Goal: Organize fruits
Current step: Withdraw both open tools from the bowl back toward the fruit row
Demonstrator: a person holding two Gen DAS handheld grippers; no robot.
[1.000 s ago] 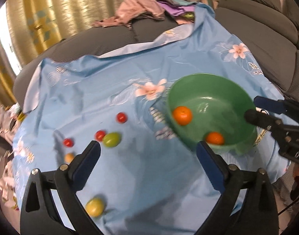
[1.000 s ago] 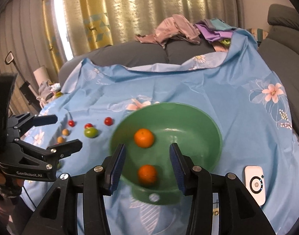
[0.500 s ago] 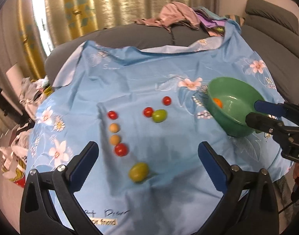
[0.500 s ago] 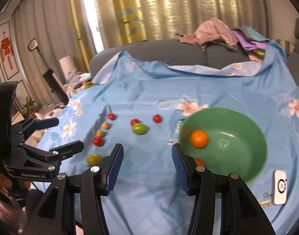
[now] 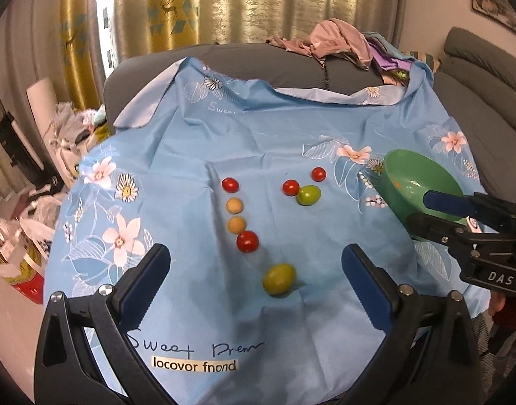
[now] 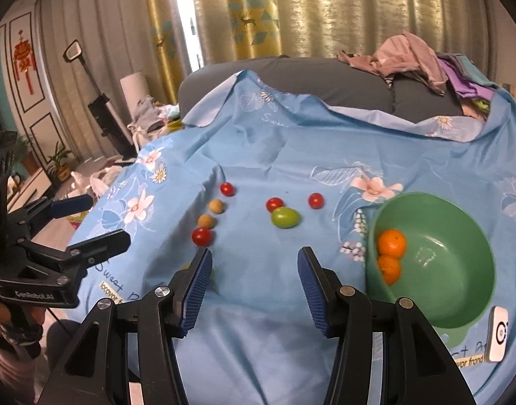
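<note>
Several small fruits lie on a blue floral cloth (image 5: 258, 141): red tomatoes (image 5: 247, 241), two tan fruits (image 5: 236, 224), a green fruit (image 5: 308, 195) and a yellow-green fruit (image 5: 279, 278). A green bowl (image 6: 460, 236) at the right holds two oranges (image 6: 391, 243). My left gripper (image 5: 256, 275) is open and empty, with the yellow-green fruit between its fingers. My right gripper (image 6: 254, 275) is open and empty, left of the bowl, near the green fruit (image 6: 285, 217). The right gripper also shows in the left wrist view (image 5: 436, 214), and the left one in the right wrist view (image 6: 89, 222).
A white remote-like device (image 6: 498, 333) lies on the cloth by the bowl. A pile of clothes (image 5: 338, 45) sits on the grey sofa behind. Bags and clutter (image 5: 65, 128) lie on the floor at the left. Curtains (image 6: 325, 10) hang behind.
Both grippers have pulled back and swung left, away from the bowl, bringing the loose fruits into the middle of both views. Both stay open and empty.
</note>
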